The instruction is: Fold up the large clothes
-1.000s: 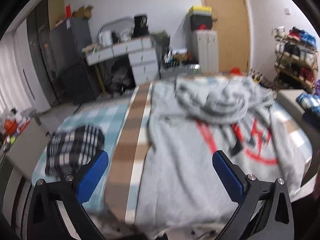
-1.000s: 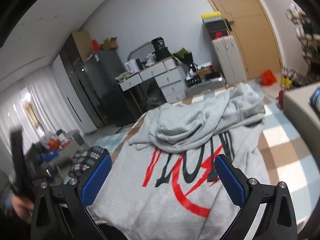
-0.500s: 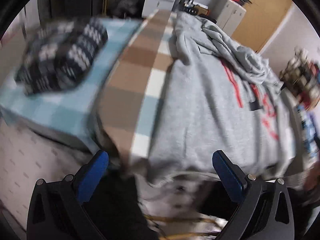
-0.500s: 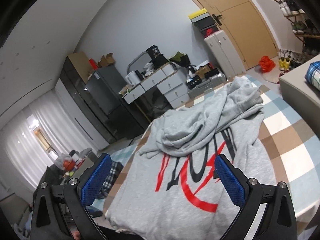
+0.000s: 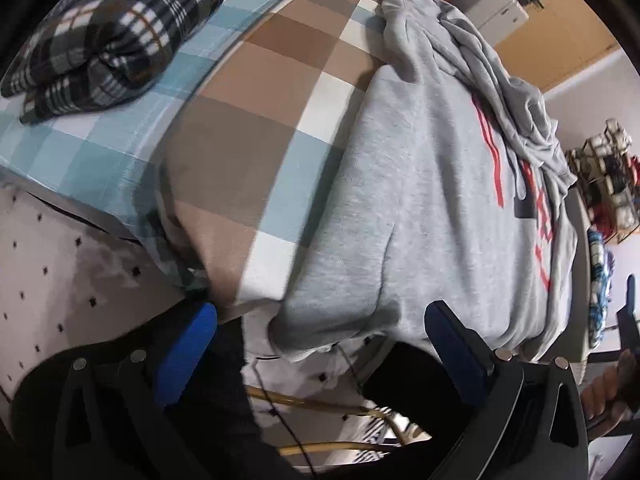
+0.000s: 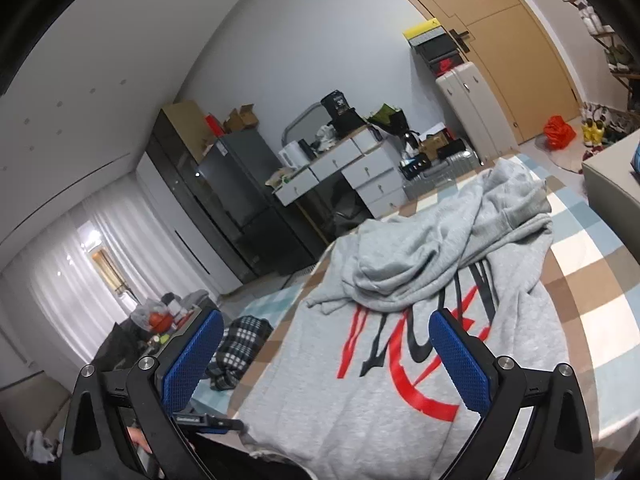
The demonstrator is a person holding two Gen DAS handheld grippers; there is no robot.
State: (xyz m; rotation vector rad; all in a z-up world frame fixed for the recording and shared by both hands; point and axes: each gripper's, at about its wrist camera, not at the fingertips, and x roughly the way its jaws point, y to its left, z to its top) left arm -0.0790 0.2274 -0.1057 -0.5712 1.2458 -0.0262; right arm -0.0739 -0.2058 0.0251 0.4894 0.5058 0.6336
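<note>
- The left gripper (image 5: 320,344) is seen with its blue-padded fingers (image 5: 186,354) spread wide; nothing is held between them.
- The left gripper is placed at the near edge of the bed, with the hem of the grey hoodie (image 5: 420,208) lying in the gap between the fingers; whether a pad touches the cloth cannot be told.
- The right gripper (image 6: 324,356) is likewise seen wide apart and empty, its blue textured fingers (image 6: 460,364) raised above the near part of the hoodie (image 6: 360,400) without contact.
- The grey hoodie is spread front-up along the checked bedspread (image 5: 248,132), its hem hanging slightly over the near edge; the sleeves and hood are bunched in a heap across the chest at the far end.
- A large print in red and black is carried on the hoodie's front (image 6: 404,356); the letters are partly covered by the bunched cloth and cannot be read.
- A folded black-and-white plaid garment (image 5: 108,32) lies on the blue-checked part of the bedspread, well apart from the hoodie, on the left.
- In the left wrist view a hand (image 5: 608,392) is visible at the lower right edge, wrapped around a dark handle.
- White lettering is seen on a dark object on the desk (image 6: 340,108) by the far wall; it is too small to be read.
</note>
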